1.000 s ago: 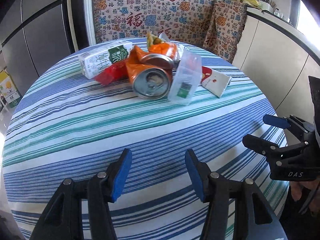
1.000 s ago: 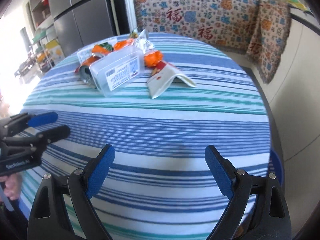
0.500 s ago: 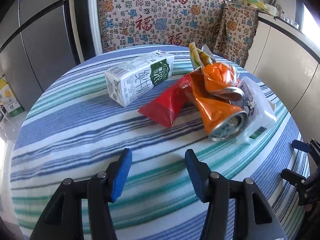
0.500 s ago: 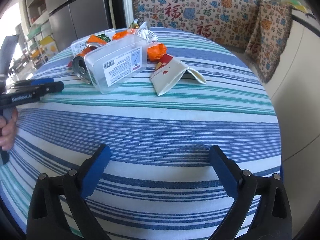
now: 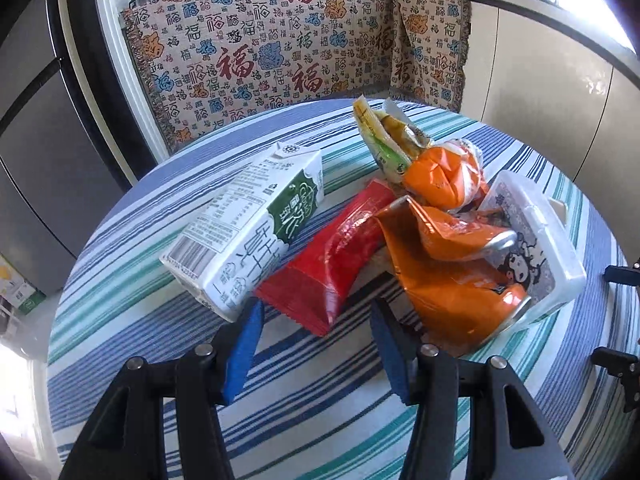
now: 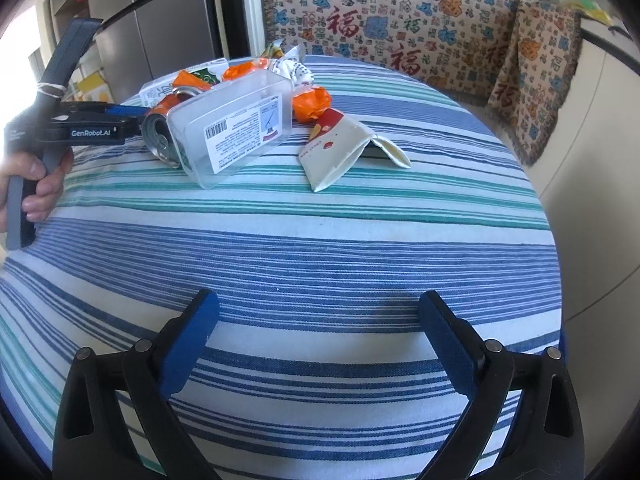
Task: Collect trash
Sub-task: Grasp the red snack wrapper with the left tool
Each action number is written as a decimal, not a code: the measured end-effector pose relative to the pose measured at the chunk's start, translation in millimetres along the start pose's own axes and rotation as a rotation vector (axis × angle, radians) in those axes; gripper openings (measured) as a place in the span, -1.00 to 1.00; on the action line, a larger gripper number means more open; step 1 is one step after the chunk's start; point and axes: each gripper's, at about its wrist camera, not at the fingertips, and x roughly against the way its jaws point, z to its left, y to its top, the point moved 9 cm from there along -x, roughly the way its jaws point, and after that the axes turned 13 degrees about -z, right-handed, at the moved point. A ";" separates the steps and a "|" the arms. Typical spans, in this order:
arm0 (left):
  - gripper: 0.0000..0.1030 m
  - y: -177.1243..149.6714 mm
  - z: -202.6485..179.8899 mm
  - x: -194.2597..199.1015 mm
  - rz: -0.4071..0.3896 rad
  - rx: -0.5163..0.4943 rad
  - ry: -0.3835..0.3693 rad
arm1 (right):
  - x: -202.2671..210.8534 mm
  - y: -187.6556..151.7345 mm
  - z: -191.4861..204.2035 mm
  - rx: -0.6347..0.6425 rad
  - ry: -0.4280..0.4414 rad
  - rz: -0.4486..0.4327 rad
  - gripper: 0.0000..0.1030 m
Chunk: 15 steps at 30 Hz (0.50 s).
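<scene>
The round tabletop (image 6: 320,240), under a striped cloth, carried all the trash in one heap on the side away from the two tools. The carton (image 5: 248,232) serves here as landmark: it lay on its side at the heap's left edge in the left wrist view, its long axis running from near left to far right. Right of the carton, and touching it, lay the red wrapper (image 5: 336,256), its long axis running from far right back toward the left tool. Right of that lay the orange wrapper (image 5: 448,276), draped over a can (image 6: 160,136), with the clear box (image 5: 536,248) beyond it, farthest from the carton. A yellow-green packet (image 5: 384,136) stood up behind the heap. In the right wrist view a folded paper sleeve (image 6: 344,152) lay apart from the heap, on the side away from the carton.

The left tool (image 5: 316,340) hung just short of the red wrapper's near end, its jaws half apart and empty, the left pad almost at the carton's near corner. The right tool (image 6: 320,332) hung over bare cloth, well apart from the heap; its jaws had just been opening and stood wide with nothing between them.

By this reading the left hand (image 6: 36,184) was much the nearer, and the red wrapper lay straight ahead of its tool, lengthwise to the approach. No bin or bag was visible.
</scene>
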 end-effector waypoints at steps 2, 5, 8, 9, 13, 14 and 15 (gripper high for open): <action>0.09 -2.1 3.0 1.8 0.008 0.002 -0.011 | 0.2 0.0 0.0 -0.001 -0.001 -0.001 0.92; 0.09 -4.5 8.4 1.9 0.015 0.003 -0.016 | 0.4 0.1 -0.4 -0.001 -0.002 -0.001 0.92; 0.09 0.1 9.7 -5.2 0.025 -0.037 -0.001 | 0.4 0.1 -0.7 -0.002 -0.002 -0.001 0.92; 0.09 3.8 9.0 -8.2 0.024 -0.053 0.000 | 0.5 0.0 -0.7 -0.002 -0.002 -0.001 0.92; 0.10 18.8 -0.3 -18.4 0.019 -0.095 -0.027 | 0.6 -0.2 -0.9 -0.002 -0.002 -0.001 0.92; 0.10 21.2 -3.2 -21.4 0.023 -0.108 -0.037 | 0.6 -0.1 -0.8 -0.002 -0.002 -0.001 0.92; 0.10 23.1 -6.2 -24.2 0.026 -0.122 -0.047 | 0.5 -0.1 -0.8 -0.002 -0.002 -0.001 0.92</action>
